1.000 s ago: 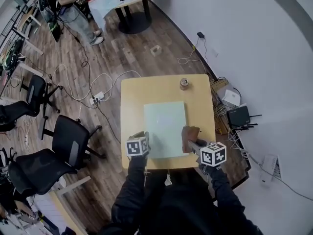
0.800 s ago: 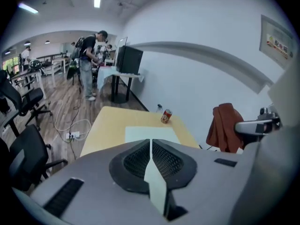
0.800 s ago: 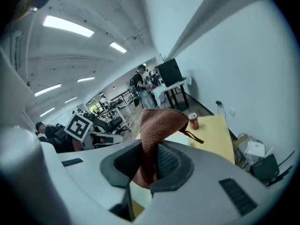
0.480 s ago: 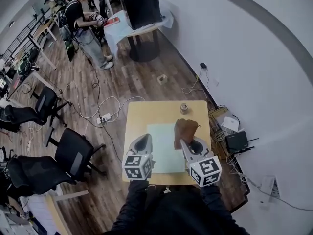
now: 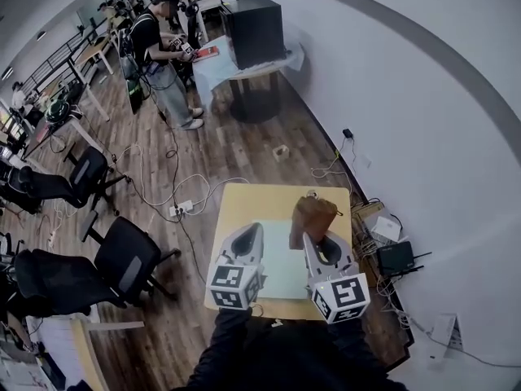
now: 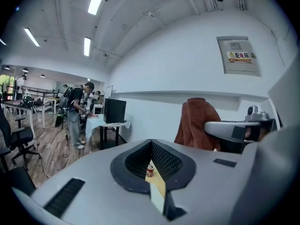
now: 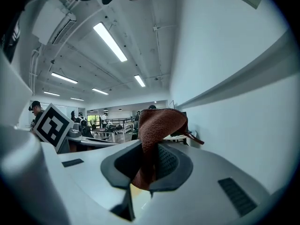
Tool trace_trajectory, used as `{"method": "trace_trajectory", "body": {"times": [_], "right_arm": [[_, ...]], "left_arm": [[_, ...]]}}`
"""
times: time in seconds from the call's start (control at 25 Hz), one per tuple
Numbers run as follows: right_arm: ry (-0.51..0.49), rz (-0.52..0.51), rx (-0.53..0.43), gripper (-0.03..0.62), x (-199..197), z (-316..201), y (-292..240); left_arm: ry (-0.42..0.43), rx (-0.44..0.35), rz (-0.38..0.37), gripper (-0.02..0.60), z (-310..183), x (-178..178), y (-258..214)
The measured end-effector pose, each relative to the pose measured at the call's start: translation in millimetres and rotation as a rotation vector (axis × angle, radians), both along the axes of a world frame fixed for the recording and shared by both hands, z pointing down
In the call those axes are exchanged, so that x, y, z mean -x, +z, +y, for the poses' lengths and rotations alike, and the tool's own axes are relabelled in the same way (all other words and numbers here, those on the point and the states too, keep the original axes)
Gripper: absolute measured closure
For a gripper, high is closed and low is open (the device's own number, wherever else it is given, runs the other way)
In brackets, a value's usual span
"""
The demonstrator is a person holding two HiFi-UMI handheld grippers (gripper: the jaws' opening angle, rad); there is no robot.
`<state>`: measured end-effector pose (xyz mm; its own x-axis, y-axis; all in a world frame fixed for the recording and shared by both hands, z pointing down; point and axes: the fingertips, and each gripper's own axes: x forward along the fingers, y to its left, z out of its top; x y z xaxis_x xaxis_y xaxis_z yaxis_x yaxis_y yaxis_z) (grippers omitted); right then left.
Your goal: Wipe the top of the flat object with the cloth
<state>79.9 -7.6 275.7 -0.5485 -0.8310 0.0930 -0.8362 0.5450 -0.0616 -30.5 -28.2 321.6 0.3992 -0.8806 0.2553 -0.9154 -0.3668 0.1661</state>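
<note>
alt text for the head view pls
Seen from above, the right gripper holds a rust-brown terry cloth up above a small light wooden table bearing a pale green flat sheet. The empty left gripper, shut, hovers alongside; black office chairs and a standing person lie beyond.

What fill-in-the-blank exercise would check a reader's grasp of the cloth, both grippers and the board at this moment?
1. The brown cloth is clamped in the gripper held in the person's ____ hand.
2. The left gripper has its jaws ____, with nothing between them.
3. The cloth is held in the air, ____ touching the pale green board.

Missing words: right; shut; not
</note>
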Motion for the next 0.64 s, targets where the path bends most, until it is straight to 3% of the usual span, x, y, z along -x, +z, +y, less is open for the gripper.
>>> {"method": "trace_trajectory", "body": {"times": [0.64], "right_arm": [[-0.035,-0.015,-0.024,0.531,8,18,-15]], "left_arm": [[-0.019,-0.044,-0.014,0.548,16,7,-19]]}}
